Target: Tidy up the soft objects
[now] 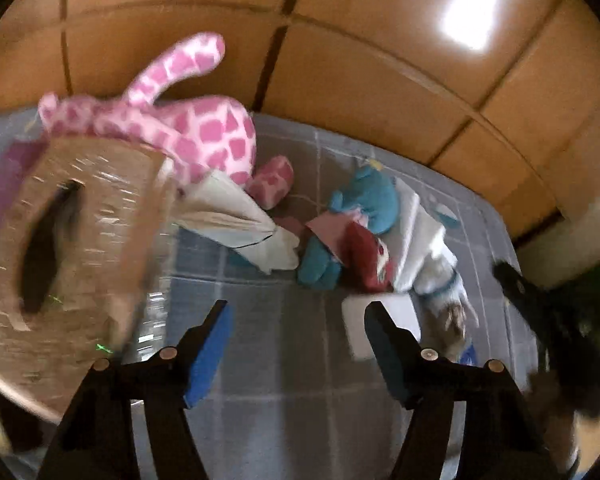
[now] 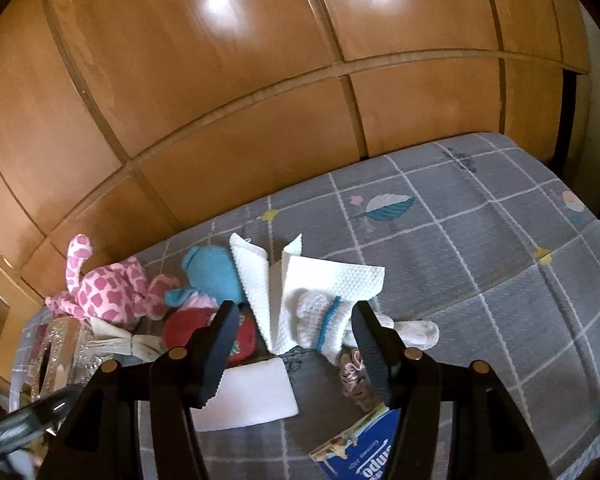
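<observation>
Because every item in the pile is cloth, paper or plush, all of it should be light, limp and hard to damage, and it will sag or unfold when lifted by one corner. Both grippers hang above a bed (image 2: 480,240) with a grey checked cover, and each has its jaws spread wide with nothing between them. From the right gripper (image 2: 296,344), the white paper towel (image 2: 300,280) lies just ahead at 12 o'clock, partly folded and standing in loose peaks; pinching it at a fold should keep it from opening out. A white knitted piece with a blue band (image 2: 332,316) touches the towel at 1 o'clock. A blue plush (image 2: 212,272) and a red soft item (image 2: 204,328) sit at 10 o'clock, with a pink spotted giraffe plush (image 2: 108,288) beyond at 9 o'clock. Taking the plush toys by a limb or the neck, where stuffing narrows, looks safest. From the left gripper (image 1: 296,344), a cardboard box wrapped in clear film (image 1: 72,240) fills 9 o'clock; it looks stiffer than the rest.
</observation>
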### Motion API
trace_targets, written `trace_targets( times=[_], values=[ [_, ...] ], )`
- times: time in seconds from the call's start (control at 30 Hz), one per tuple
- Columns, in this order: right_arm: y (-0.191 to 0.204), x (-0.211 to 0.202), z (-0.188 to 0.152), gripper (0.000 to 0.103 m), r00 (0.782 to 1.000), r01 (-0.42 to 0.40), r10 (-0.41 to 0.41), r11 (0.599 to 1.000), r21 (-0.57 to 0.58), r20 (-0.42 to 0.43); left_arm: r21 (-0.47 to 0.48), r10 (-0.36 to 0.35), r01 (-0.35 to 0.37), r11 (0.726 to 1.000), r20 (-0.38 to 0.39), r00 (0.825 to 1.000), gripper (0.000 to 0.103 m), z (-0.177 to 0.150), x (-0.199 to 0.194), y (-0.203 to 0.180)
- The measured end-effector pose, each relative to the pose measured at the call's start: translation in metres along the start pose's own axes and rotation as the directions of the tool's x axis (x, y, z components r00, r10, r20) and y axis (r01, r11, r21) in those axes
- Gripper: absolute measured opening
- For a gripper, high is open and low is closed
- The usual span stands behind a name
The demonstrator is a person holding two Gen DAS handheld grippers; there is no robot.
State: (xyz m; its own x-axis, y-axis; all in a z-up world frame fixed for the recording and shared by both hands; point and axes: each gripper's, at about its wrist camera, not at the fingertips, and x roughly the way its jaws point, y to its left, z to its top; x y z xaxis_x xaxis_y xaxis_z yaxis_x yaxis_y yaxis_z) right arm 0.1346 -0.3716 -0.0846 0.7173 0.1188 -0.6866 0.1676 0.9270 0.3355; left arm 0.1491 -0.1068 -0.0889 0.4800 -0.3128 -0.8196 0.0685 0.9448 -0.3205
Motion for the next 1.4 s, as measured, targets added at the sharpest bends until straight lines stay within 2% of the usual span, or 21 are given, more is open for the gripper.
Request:
trace_targets(
  times=[0.13,0.23,0.37,0.43,0.5,0.57,0.63,0.67,0.73,0.83,0.97,1.07,1.13,1.2,1.3,1.37,1.4],
  values=[
    [-0.001,-0.002,0.001,0.059,1.0,-0.026,0.026,1.0,0.015,-0.001,-0.12,0.064,-0.065,0.991,-0.017,0.998,0.07,0.013,0.033,-0.01],
    [-0.004,-0.002,0.002,0.059,0.999,-0.05,0.05,0.998,0.039,-0.006,-0.192,0.108,-0.112,0.975,-0.032,0.994,0.076,0.025,0.05,-0.017],
    [-0.011,0.0,0.002,0.059,0.996,-0.077,0.079,0.994,0.078,-0.028,-0.164,0.194,-0.195,0.967,-0.025,0.981,0.075,0.037,0.062,-0.03],
    [-0.015,0.001,0.001,0.059,0.994,-0.099,0.104,0.989,0.105,-0.038,-0.074,0.208,-0.21,0.975,-0.027,0.978,0.073,0.041,0.064,-0.037],
    [-0.018,0.002,0.0,0.059,0.99,-0.127,0.134,0.983,0.132,-0.048,0.084,0.212,-0.208,0.974,-0.034,0.977,0.071,0.043,0.06,-0.048],
    [-0.019,0.003,0.0,0.059,0.986,-0.15,0.159,0.979,0.14,-0.056,0.253,0.197,-0.183,0.95,-0.032,0.98,0.07,0.047,0.047,-0.057],
    [-0.012,0.004,-0.003,0.059,0.978,-0.184,0.193,0.976,0.113,-0.075,0.347,0.177,-0.158,0.924,-0.023,0.984,0.07,0.051,0.028,-0.055],
    [-0.007,0.004,-0.004,0.059,0.973,-0.205,0.213,0.974,0.096,-0.085,0.378,0.147,-0.125,0.917,-0.03,0.989,0.07,0.054,0.012,-0.047],
    [0.01,0.007,-0.007,0.059,0.961,-0.247,0.249,0.969,0.025,-0.12,0.377,0.09,-0.069,0.924,-0.039,0.995,0.07,0.059,-0.008,-0.032],
    [0.047,0.012,-0.017,0.059,0.945,-0.295,0.27,0.948,-0.121,-0.186,0.355,0.047,-0.036,0.934,-0.022,0.999,0.071,0.062,-0.038,-0.008],
    [0.113,0.017,-0.032,0.059,0.94,-0.329,0.255,0.857,-0.398,-0.228,0.347,0.014,-0.018,0.938,0.014,1.0,0.071,0.046,-0.068,0.016],
    [0.162,0.037,-0.041,0.059,0.935,-0.35,0.239,0.747,-0.565,-0.262,0.343,-0.01,0.0,0.939,0.027,1.0,0.071,0.032,-0.079,0.028],
    [0.187,0.059,-0.047,0.059,0.931,-0.358,0.209,0.69,-0.629,-0.301,0.343,-0.017,0.003,0.939,0.037,0.999,0.071,0.025,-0.084,0.036],
    [0.209,0.086,-0.053,0.059,0.935,-0.338,0.138,0.629,-0.7,-0.327,0.352,-0.02,0.003,0.936,0.044,0.999,0.071,0.019,-0.091,0.044],
    [0.227,0.112,-0.058,0.059,0.942,-0.31,0.071,0.563,-0.766,-0.329,0.348,-0.032,0.013,0.937,0.05,0.998,0.074,0.013,-0.099,0.055],
    [0.233,0.121,-0.06,0.059,0.94,-0.318,0.068,0.529,-0.787,-0.334,0.334,-0.043,0.025,0.942,0.046,0.998,0.074,0.011,-0.102,0.063],
    [0.235,0.125,-0.062,0.055,0.938,-0.328,0.073,0.505,-0.798,-0.339,0.328,-0.047,0.031,0.944,0.042,0.998,0.074,0.009,-0.102,0.066]
  ],
)
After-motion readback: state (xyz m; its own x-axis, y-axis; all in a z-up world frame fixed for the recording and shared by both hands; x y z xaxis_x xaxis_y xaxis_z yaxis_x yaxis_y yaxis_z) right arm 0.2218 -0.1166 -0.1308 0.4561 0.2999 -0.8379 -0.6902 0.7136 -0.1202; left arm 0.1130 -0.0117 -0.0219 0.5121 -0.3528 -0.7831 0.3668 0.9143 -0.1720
